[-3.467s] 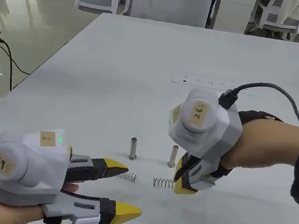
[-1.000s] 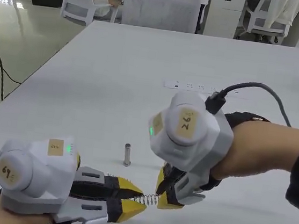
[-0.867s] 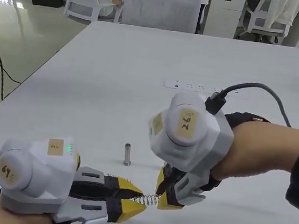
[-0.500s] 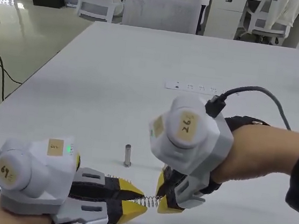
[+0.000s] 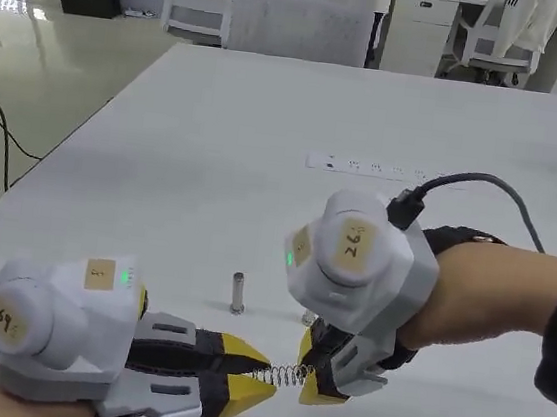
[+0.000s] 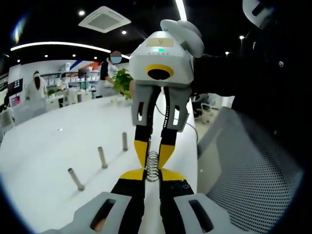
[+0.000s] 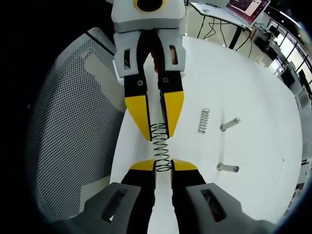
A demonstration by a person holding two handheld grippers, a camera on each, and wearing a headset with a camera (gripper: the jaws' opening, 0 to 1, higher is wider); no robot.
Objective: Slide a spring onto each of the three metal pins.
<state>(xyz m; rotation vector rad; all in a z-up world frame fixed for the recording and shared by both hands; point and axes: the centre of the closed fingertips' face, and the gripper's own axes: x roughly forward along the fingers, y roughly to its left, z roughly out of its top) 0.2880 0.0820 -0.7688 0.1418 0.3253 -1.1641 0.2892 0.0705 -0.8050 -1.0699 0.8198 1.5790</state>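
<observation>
Spanning the gap between the two tools, a thin bare-metal spring of close, even coils hangs straight, with no visible bend. The left gripper has its yellow-tipped jaws drawn narrow and pinched on one end of this spring. The right gripper faces it nose to nose, with its jaws likewise narrow and nipping the other end.

In the left gripper view three upright steel pins stand in a row to the left of the spring, well apart from it. In the right gripper view a loose spring lies flat on the white table, to the right of the held spring and just beside one pin.
</observation>
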